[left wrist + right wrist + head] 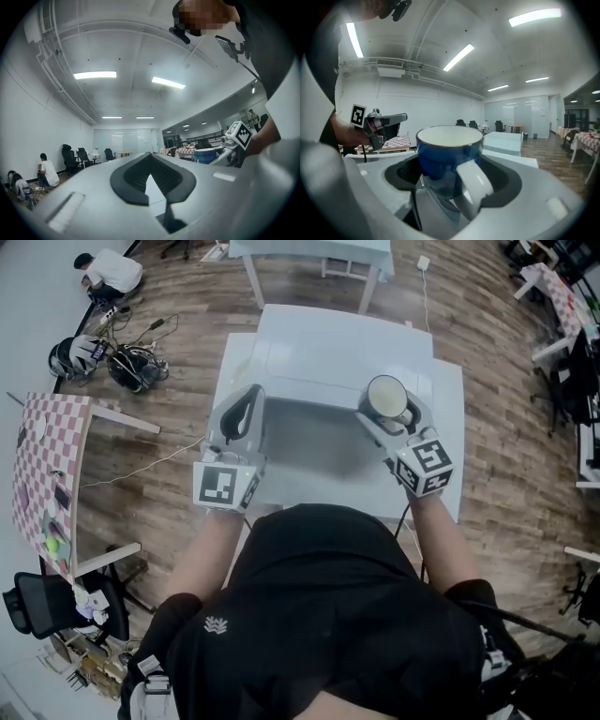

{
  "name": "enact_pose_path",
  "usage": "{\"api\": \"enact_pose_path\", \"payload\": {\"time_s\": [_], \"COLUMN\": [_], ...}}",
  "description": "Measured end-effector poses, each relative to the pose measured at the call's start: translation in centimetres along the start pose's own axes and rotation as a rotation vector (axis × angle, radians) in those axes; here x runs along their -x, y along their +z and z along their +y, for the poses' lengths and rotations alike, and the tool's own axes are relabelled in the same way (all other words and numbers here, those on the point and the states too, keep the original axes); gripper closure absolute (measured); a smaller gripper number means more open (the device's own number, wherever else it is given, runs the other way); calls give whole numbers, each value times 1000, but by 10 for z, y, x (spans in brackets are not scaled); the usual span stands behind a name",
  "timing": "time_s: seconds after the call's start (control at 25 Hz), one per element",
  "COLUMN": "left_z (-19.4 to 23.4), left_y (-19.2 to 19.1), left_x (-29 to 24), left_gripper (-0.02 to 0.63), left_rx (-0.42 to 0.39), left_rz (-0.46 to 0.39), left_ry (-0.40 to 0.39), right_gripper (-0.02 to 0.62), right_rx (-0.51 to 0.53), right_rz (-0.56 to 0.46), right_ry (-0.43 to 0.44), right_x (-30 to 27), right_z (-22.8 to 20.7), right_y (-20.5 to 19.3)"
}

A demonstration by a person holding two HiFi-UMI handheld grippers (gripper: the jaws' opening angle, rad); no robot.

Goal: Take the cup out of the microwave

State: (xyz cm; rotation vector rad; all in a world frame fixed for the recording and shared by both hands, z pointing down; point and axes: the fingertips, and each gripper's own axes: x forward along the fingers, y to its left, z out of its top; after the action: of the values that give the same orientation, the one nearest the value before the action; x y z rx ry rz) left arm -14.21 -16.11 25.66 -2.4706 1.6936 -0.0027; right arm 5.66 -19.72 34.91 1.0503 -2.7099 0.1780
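My right gripper (pixel 390 414) is shut on a blue cup (pixel 384 396) with a white inside and a white handle, held upright above the front right of the white microwave (pixel 328 352). In the right gripper view the cup (pixel 449 150) sits between the dark pads, its handle turned towards the camera. My left gripper (pixel 247 405) stands over the microwave's front left, jaws together with nothing between them. Its pads (pixel 131 180) meet in the left gripper view, where the cup (pixel 205 155) also shows at the right. The microwave's front is hidden from above.
The microwave rests on a white table (pixel 450 427). A pink checked table (pixel 47 465) and a black chair (pixel 37 601) stand at the left. Bags and cables (pixel 112 357) lie on the wood floor near a seated person (pixel 111 273). Another white table (pixel 309 251) stands beyond.
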Motion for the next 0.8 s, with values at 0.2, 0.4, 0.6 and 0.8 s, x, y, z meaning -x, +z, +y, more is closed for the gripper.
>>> {"api": "enact_pose_path", "payload": {"time_s": [0.2, 0.4, 0.6, 0.8], "left_z": [8, 15, 8, 6], "left_y": [12, 24, 29, 26], "left_x": [-3, -4, -5, -2], "left_gripper": [603, 603, 601, 601], "left_rx": [3, 21, 20, 9], "left_rz": [-12, -21, -24, -21], "left_ry": [-5, -11, -5, 0], "right_gripper": [216, 216, 216, 216], "right_rx": [3, -3, 0, -1], "right_rz": [-8, -24, -43, -51], "right_ry": [-9, -6, -2, -10], "right_x": [2, 3, 13, 14], "right_z": [-10, -10, -10, -12], "right_y": [14, 29, 37, 35]}}
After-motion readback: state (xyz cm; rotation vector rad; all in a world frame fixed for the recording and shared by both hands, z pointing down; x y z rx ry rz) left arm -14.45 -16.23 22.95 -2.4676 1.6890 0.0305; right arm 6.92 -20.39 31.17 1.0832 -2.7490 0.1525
